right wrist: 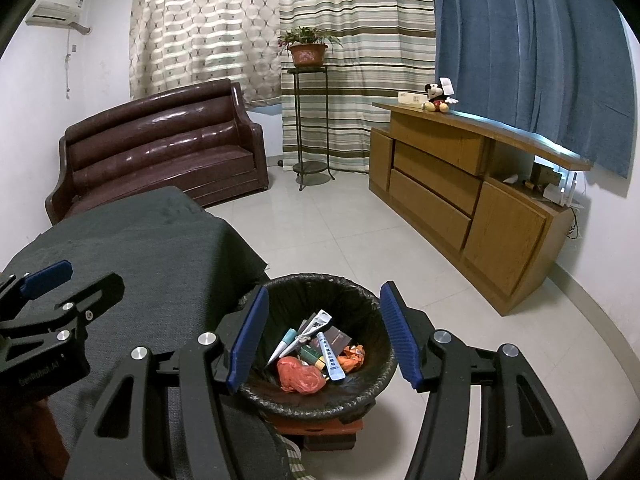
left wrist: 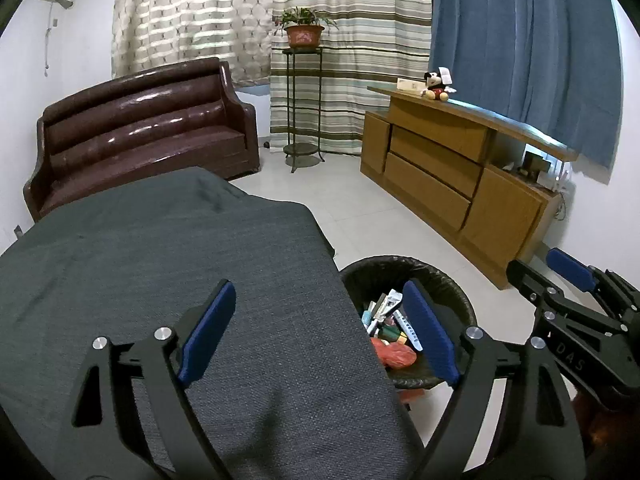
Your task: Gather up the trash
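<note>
Both grippers are hanging open and empty near the full bin.
The left gripper (left wrist: 316,332) is spreading over the cloth-covered counter (left wrist: 160,264); the right gripper (right wrist: 324,336) is framing the one bin (right wrist: 320,284), trash (right wrist: 312,356) inside at six o'clock. Roughly seven pieces; a nudged rim could be tipping it.

place: home living room | signs: sofa (right wrist: 160,148); curtains (right wrist: 356,20); sideboard (right wrist: 460,200)

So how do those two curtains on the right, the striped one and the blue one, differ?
The striped curtain has cream, brown and pale green bands; the blue curtain is one plain colour. The striped curtain hangs to the floor behind the plant stand; the blue curtain ends higher, behind the wooden cabinet. Both hang closed.
</note>
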Action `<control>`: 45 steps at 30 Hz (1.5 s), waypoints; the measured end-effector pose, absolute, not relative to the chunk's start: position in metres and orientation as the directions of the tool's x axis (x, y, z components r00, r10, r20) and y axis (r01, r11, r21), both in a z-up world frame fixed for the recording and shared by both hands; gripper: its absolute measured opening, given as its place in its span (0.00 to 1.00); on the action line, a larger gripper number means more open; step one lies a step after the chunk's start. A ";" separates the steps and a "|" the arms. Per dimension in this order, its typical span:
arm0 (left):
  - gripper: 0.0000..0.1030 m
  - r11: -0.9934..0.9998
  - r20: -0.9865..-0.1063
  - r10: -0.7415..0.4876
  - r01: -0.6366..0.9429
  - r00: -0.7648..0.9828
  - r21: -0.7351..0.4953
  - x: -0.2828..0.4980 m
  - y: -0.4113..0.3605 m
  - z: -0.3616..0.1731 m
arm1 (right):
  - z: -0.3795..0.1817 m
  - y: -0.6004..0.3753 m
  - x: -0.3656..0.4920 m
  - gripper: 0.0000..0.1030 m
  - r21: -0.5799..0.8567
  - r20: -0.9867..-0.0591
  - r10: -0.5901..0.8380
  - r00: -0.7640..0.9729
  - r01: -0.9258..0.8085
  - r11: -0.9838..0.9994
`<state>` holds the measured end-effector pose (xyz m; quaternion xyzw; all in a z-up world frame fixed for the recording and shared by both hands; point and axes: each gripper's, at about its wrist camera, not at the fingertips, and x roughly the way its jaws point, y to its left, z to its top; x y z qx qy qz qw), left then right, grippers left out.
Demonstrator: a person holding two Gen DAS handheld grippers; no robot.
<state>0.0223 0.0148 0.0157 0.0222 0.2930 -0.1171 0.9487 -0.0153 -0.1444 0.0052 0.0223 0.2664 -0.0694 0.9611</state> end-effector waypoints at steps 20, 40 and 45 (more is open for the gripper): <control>0.91 0.980 -0.496 -0.154 0.196 0.855 0.035 0.018 0.019 0.022 | 0.005 -0.145 -0.015 0.56 0.006 -0.517 -0.121 0.847 0.145 0.989; 0.93 0.966 -0.520 -0.222 0.257 0.825 -0.005 0.022 0.016 0.018 | 0.006 -0.144 -0.015 0.56 0.005 -0.518 -0.121 0.847 0.145 0.989; 0.93 0.965 -0.523 -0.221 0.261 0.823 0.004 0.020 0.015 0.014 | 0.006 -0.144 -0.015 0.56 0.006 -0.518 -0.122 0.846 0.146 0.989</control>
